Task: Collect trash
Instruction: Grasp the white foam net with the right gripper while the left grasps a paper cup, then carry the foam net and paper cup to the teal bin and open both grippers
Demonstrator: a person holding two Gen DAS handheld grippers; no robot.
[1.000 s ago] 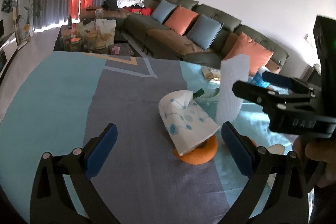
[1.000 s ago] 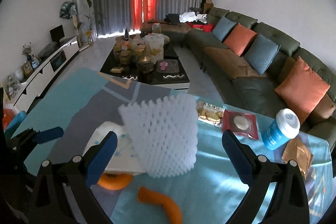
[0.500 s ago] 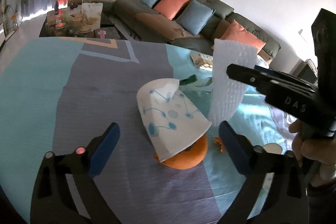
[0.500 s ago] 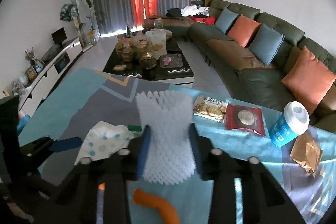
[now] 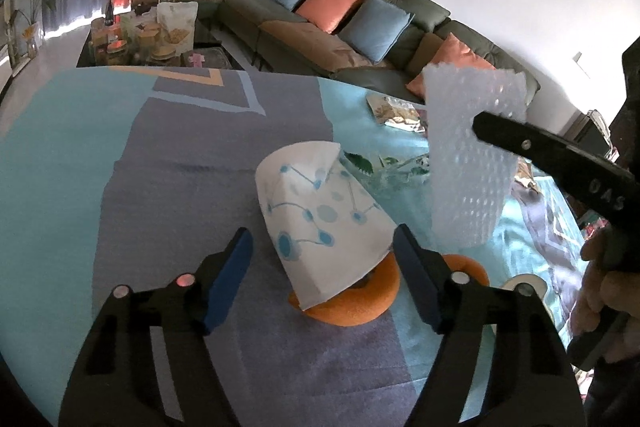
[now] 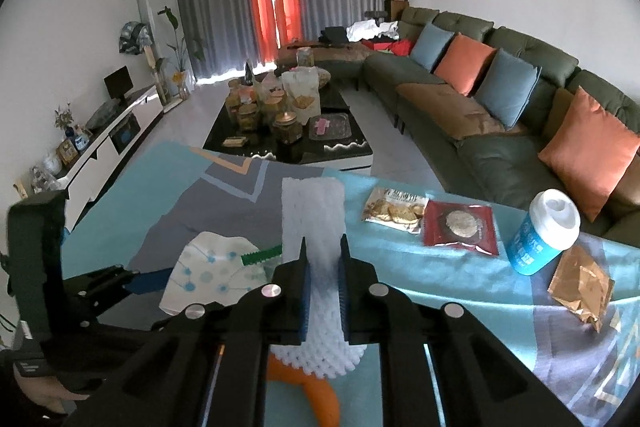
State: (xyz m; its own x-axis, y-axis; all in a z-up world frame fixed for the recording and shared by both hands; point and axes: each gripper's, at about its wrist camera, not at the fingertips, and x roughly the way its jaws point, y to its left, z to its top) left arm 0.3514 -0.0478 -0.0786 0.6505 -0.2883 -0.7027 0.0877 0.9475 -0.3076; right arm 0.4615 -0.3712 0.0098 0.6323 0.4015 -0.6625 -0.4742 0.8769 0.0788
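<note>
The right tongs [image 6: 323,259], having just closed, pinch the white foam fruit-netting sleeve [image 6: 316,227] upright above the desk [image 5: 72,155], while the left tongs [image 5: 323,251], narrowing yet still unclenched, straddle the crumpled white blue-dotted paper wrapper [image 5: 320,211] on the orange ring [image 5: 360,301], seemingly to gather both.

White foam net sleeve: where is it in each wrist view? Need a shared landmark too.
Left wrist: white foam net sleeve is right of centre, upright, pinched by the right tongs entering from the right.
Right wrist: it is bottom centre, squeezed between the tongs' blue pads.
Shared landmark: the dotted white paper wrapper, just left of the sleeve in both.
</note>
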